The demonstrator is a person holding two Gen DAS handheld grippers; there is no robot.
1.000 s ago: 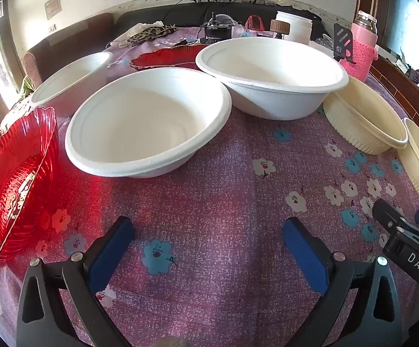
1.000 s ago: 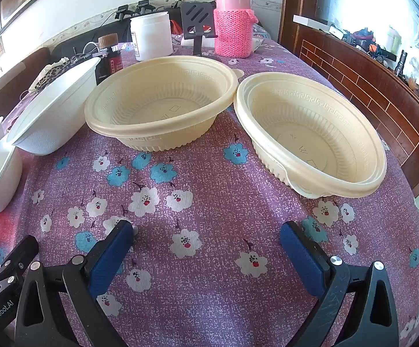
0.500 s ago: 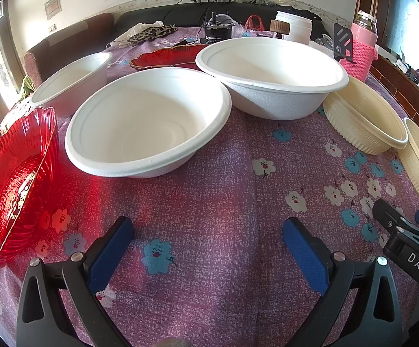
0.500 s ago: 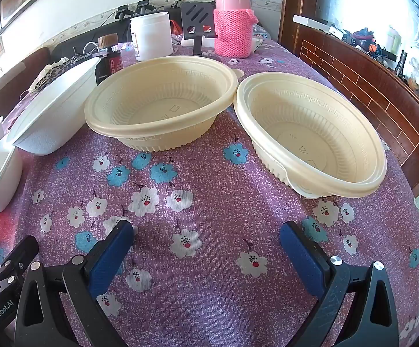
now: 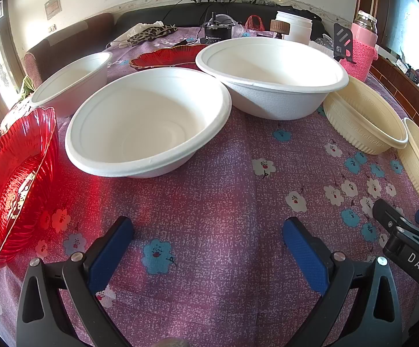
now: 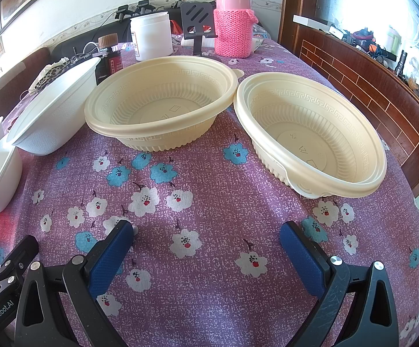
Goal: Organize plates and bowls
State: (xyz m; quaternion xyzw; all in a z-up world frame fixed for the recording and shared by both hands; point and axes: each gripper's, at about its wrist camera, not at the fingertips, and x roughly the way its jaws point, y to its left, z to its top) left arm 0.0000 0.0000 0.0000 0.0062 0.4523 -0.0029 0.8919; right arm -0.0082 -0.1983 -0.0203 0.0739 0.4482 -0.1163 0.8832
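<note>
Hovering wide-jawed and empty, the left gripper [image 5: 206,248] faces the near white paper bowl [image 5: 148,121] dead ahead, nearer it than the likewise wide-open right gripper [image 6: 206,245].

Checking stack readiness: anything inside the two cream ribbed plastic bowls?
Both cream ribbed plastic bowls look empty; only moulded marks show on their floors. The nearest inner wall of each is hidden behind its rim. Both grippers are open, holding nothing.
</note>
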